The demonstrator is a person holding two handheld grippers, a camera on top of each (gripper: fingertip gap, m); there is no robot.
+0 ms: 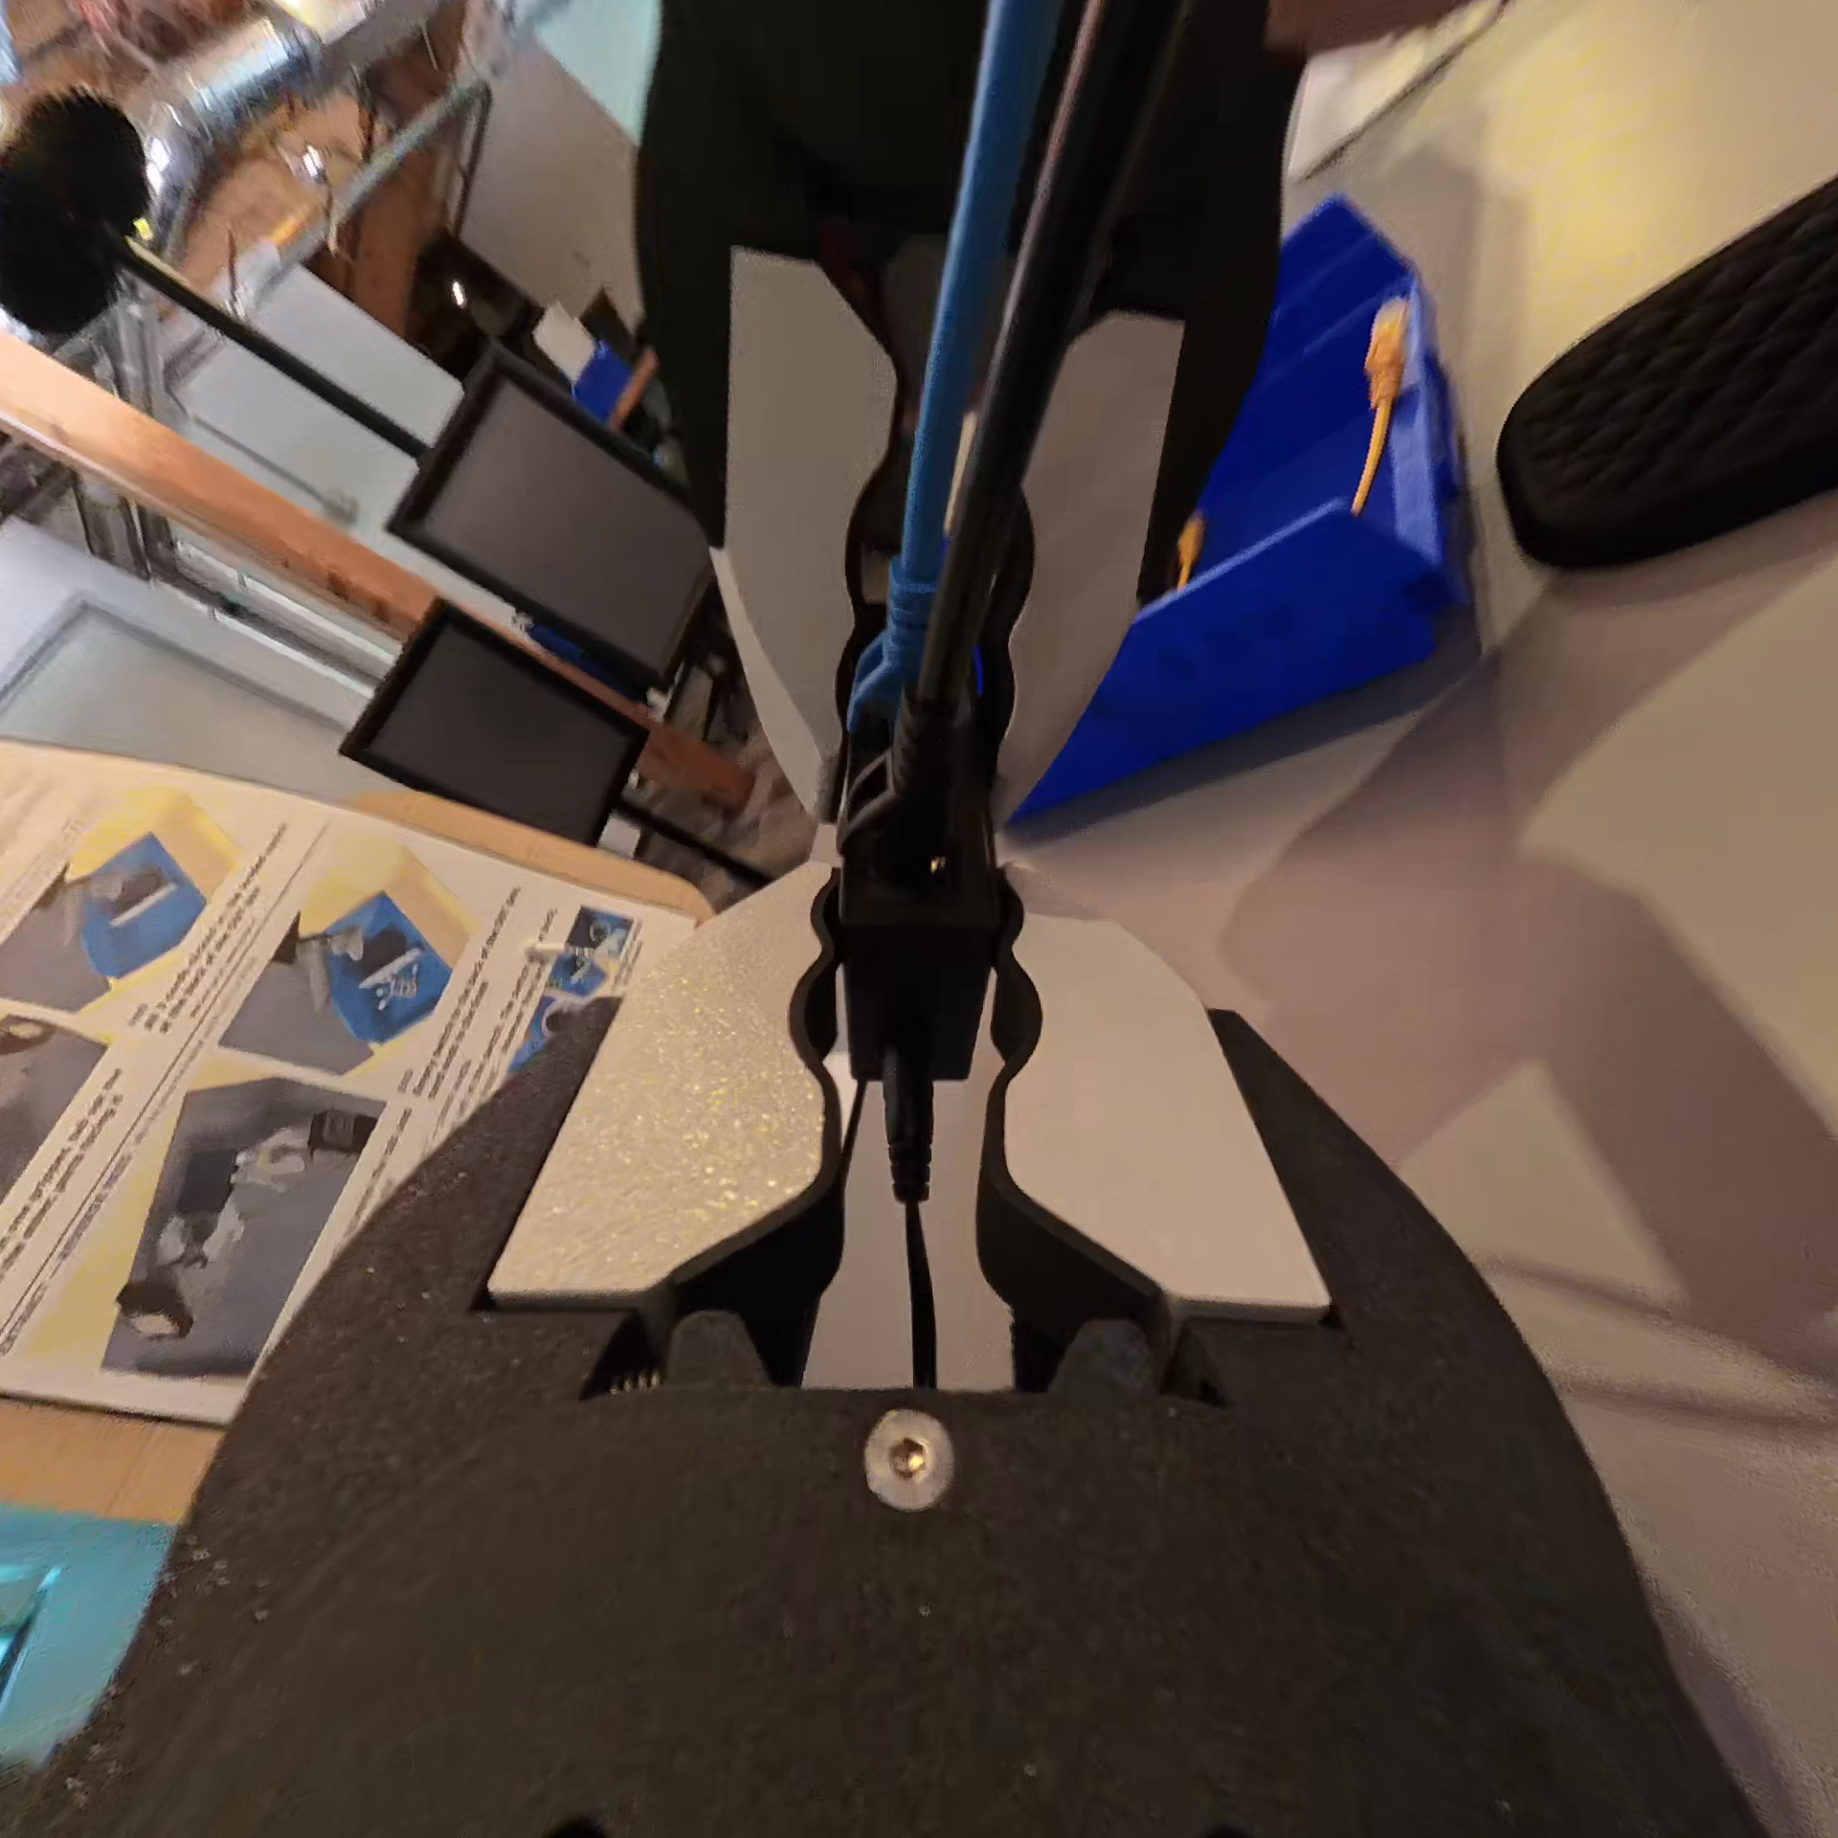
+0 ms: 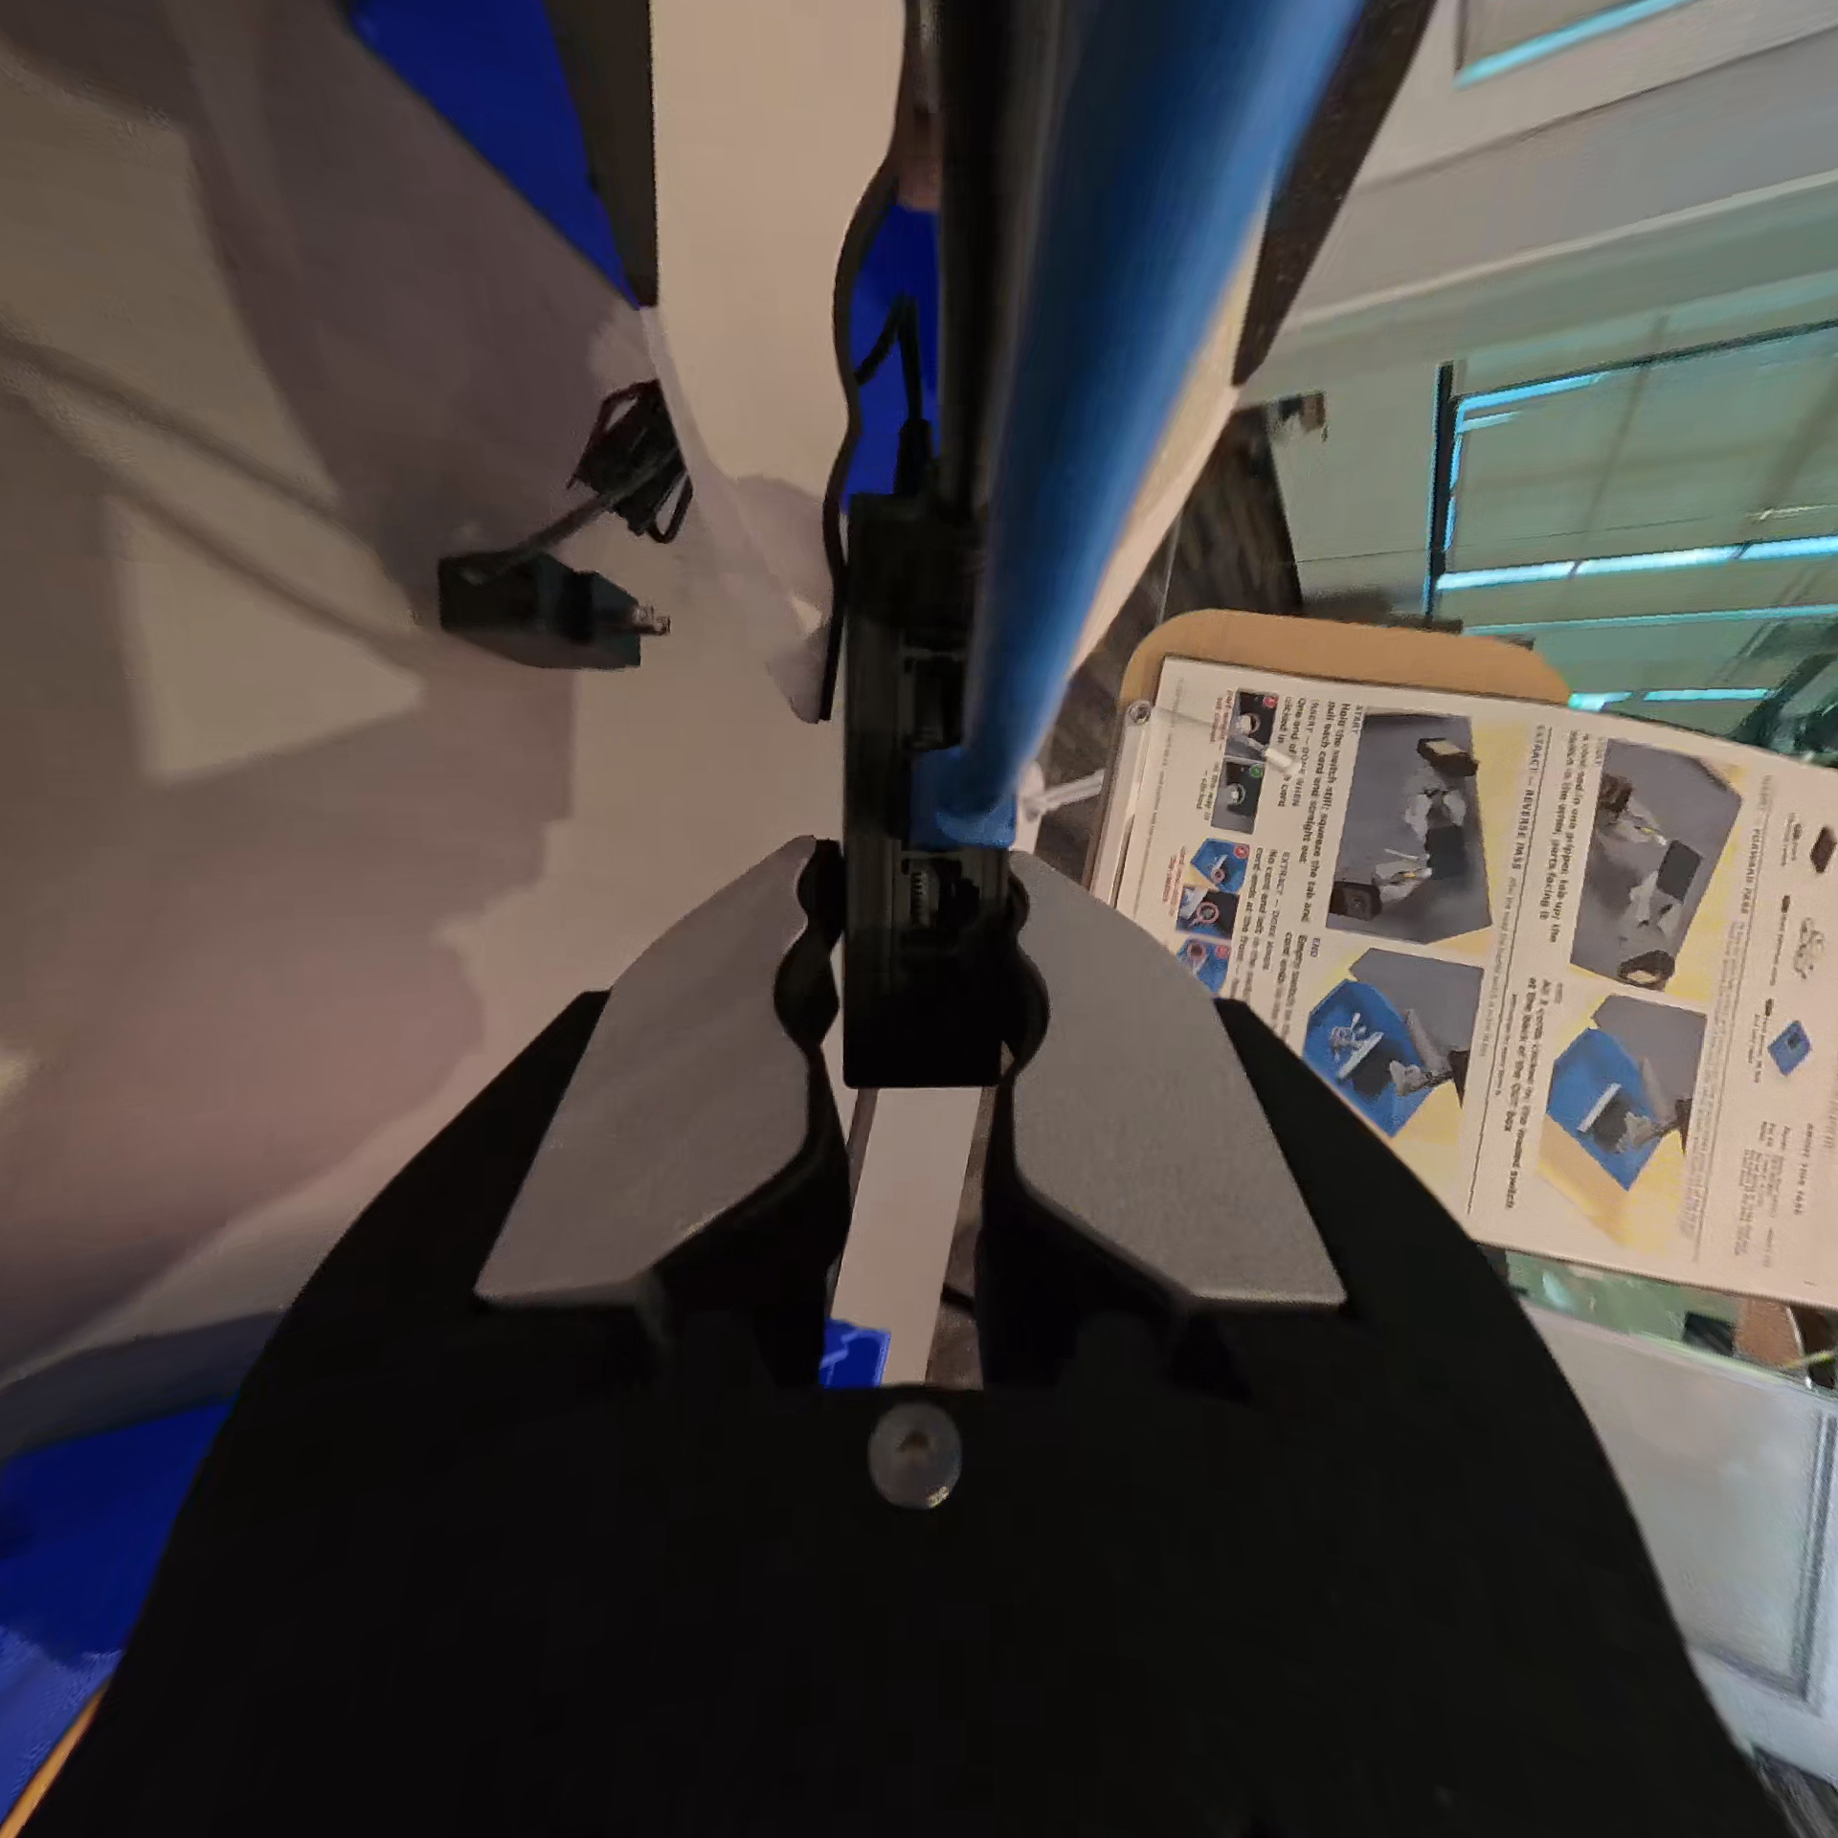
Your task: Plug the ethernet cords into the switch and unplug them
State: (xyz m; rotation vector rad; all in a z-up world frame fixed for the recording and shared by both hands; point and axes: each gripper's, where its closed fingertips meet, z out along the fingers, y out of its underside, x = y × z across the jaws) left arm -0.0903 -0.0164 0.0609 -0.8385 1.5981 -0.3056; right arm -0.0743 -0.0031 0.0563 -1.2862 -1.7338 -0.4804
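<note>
Both grippers, left and right, are clamped on opposite ends of the black switch, a blue cord plugged in just ahead of the right fingertips, bare white table alongside.

Each tongs has a broad black, grainy body with a single silver hex screw set in the middle near the camera. Two fingers run forward from it, faced with flat grey plates and lined inside with black wavy pads. The right tongs looks the same, its screw in shadow.
</note>
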